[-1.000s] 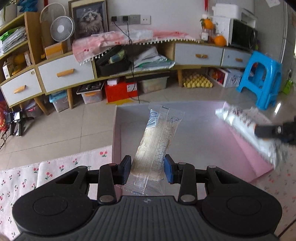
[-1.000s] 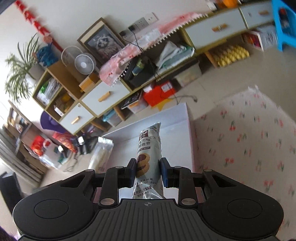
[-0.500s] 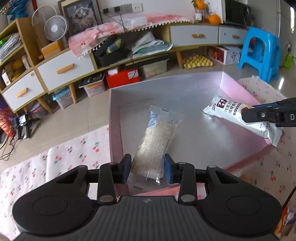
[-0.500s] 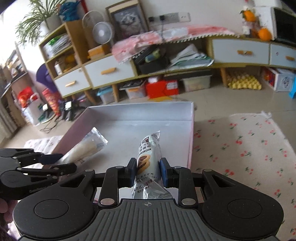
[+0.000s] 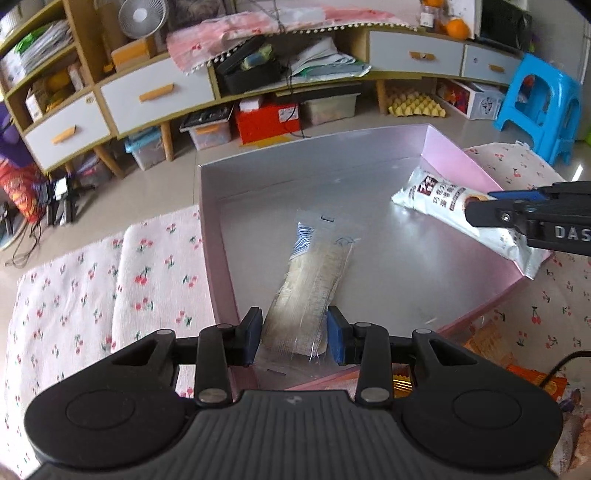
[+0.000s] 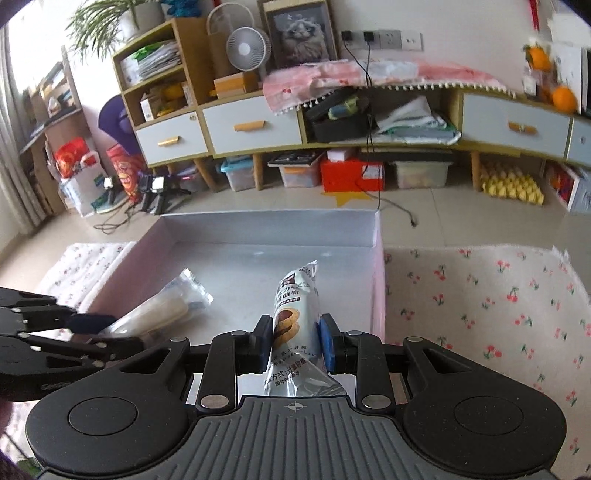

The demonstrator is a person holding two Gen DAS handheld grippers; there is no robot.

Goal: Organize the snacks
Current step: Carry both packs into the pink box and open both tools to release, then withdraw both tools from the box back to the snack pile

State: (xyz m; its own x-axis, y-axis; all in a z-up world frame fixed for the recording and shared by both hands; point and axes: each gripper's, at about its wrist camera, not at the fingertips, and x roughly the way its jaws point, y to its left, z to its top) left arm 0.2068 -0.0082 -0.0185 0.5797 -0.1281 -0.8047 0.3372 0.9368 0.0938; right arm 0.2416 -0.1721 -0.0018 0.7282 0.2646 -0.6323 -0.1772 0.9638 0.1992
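Behind the work area runs a long wooden sideboard with white drawers and orange handles point(image 6: 255, 125), its shelves crowded with papers, a small white desk fan point(image 6: 243, 48) and a framed cat picture point(image 6: 299, 33); storage tubs, a red box point(image 6: 351, 173) and yellow egg trays point(image 5: 415, 107) sit on the tiled floor beneath, and a bright blue plastic stool point(image 5: 543, 99) stands off to the right. Nearer lies a white woven cloth printed with red cherries point(image 6: 480, 302), soft and slightly rumpled. On it rests a shallow pink cardboard box with a smooth silvery-grey inside point(image 5: 458, 162) — low walls, sharp corners, nothing blocking the way in.

Over the box's near-left part, the left gripper point(image 5: 294, 334) has its blue pads pressed against the sides of a clear crinkly plastic packet of pale flat wafers point(image 5: 314, 280), which slants away into the box. Over the right side, the right gripper point(image 6: 295, 341) is clamped on a white glossy tube-shaped biscuit packet with a brown cookie picture and printed characters point(image 6: 295, 310), its far end pointing into the box just beside the right wall — whether it touches the bottom cannot be told.
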